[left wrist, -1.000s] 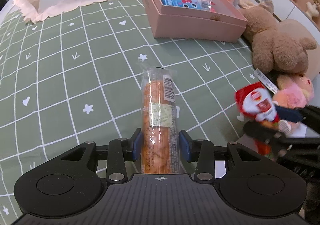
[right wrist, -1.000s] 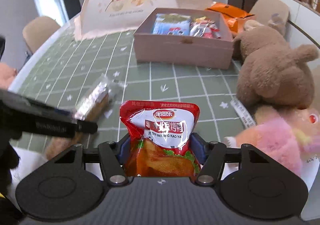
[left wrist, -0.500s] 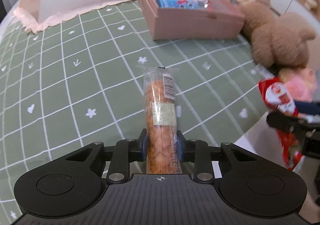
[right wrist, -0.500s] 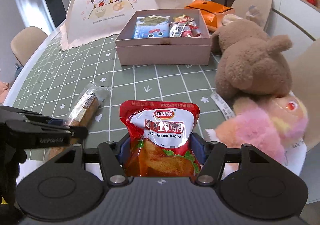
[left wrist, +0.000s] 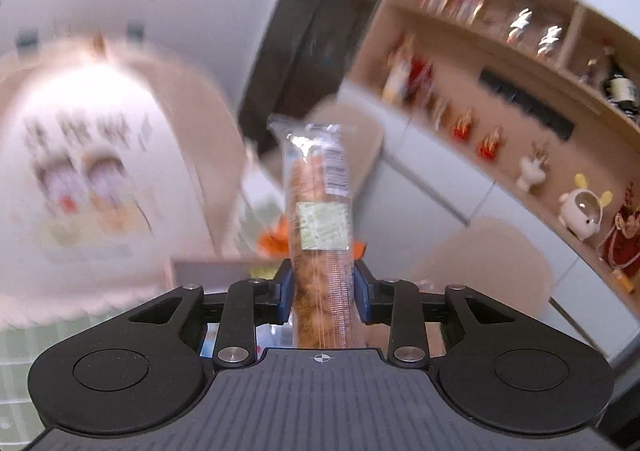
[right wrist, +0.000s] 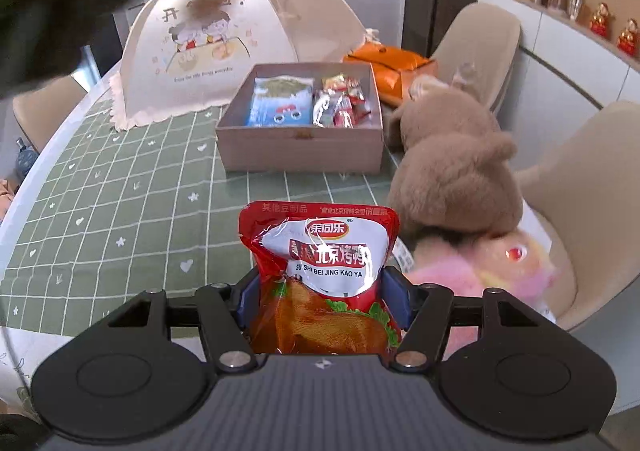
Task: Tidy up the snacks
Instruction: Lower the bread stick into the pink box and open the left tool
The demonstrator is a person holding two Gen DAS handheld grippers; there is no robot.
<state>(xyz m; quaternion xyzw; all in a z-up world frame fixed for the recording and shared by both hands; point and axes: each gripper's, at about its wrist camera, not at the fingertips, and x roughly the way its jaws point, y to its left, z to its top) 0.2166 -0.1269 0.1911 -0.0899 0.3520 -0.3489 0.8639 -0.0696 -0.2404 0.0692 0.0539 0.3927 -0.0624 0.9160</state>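
Left tool (left wrist: 322, 285) has lifted the long clear-wrapped biscuit pack (left wrist: 320, 227) off the green worktop (right wrist: 120, 211). Its jaws have just tightened, then eased slightly, and are clamped on the pack. Right tool (right wrist: 324, 301) is clamped on the red pouch (right wrist: 320, 271), raised a little. Both snacks look ready for the pink box (right wrist: 300, 147).

Left view badly blurred; box mostly hidden there.

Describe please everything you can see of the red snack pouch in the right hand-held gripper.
The red snack pouch is glossy plastic, red with a white panel, Chinese lettering, the words "SU SHI BEI JING KAO YA" and a roast-meat picture below. It looks sealed and slightly puffed, pointing straight away from the camera. The right hand-held gripper presses its blue pads on both lower sides, holding it above the table.
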